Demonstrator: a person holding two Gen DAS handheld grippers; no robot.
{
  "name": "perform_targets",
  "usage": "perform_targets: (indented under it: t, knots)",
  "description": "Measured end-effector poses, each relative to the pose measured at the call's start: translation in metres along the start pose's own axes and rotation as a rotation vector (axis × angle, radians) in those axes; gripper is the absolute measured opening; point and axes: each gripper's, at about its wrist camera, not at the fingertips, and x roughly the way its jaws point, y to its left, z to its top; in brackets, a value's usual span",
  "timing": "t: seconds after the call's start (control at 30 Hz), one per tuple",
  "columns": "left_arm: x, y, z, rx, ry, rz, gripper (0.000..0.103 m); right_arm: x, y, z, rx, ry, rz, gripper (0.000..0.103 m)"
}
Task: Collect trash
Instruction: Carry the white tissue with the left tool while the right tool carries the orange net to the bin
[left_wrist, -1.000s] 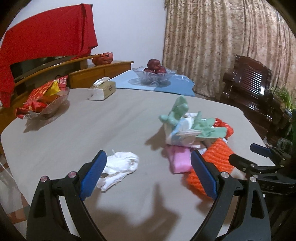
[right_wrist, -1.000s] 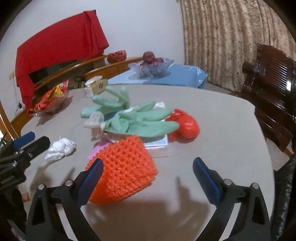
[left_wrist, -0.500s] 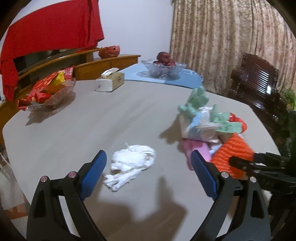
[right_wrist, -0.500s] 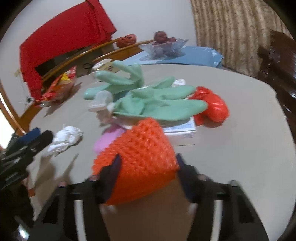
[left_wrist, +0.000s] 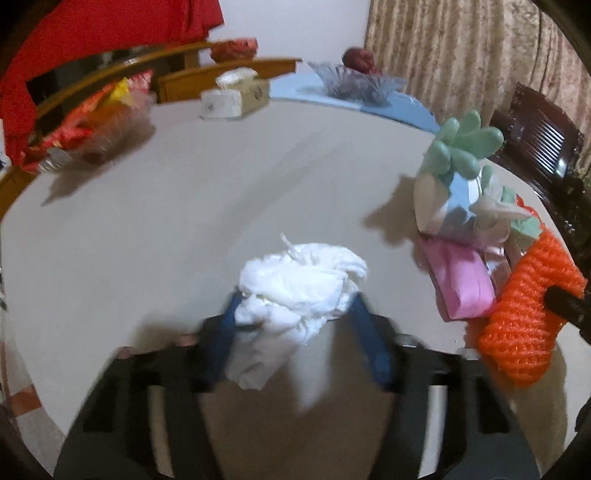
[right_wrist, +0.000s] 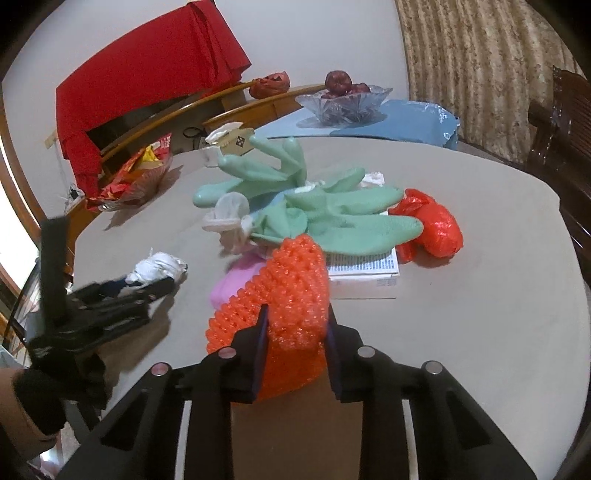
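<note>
On the near left of the table (left_wrist: 155, 206) lies a crumpled white tissue wad (left_wrist: 299, 280); it looks featherlight and soft, likely to squash wherever it is pinched, so its thick middle seems the best hold. The left gripper (left_wrist: 295, 332) has it between its blue pads, jaws closing onto its sides, about half spread. To the right, at the near edge of the pile of green gloves (right_wrist: 332, 214), sits an orange foam net (right_wrist: 291, 295), springy and light. The right gripper (right_wrist: 293, 350) is closing narrowly on it, pads pressing its near end.
</note>
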Motion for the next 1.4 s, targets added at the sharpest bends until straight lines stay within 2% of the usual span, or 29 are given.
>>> perform_targets:
  t: [0.17,0.27,0.67,1.07,1.4]
  knots:
    - [-0.009,0.0,0.002,-0.006,-0.017,-0.031,0.024,-0.02,0.002,0.004,-0.016,-0.036,-0.002,0.027]
    - [-0.021,-0.009,0.003,0.01,-0.041,-0.044,0.022,-0.033,0.0,0.007,-0.008,-0.06,-0.006,0.027]
    - [-0.081,-0.075,0.011,0.104,-0.152,-0.151,0.021,-0.084,-0.019,0.018,0.019,-0.151,-0.08,0.027]
    - [-0.115,-0.141,0.013,0.177,-0.187,-0.287,0.021,-0.137,-0.046,0.018,0.063,-0.236,-0.157,0.027]
    - [-0.128,-0.207,0.009,0.251,-0.199,-0.392,0.021,-0.186,-0.082,0.002,0.12,-0.281,-0.267,0.027]
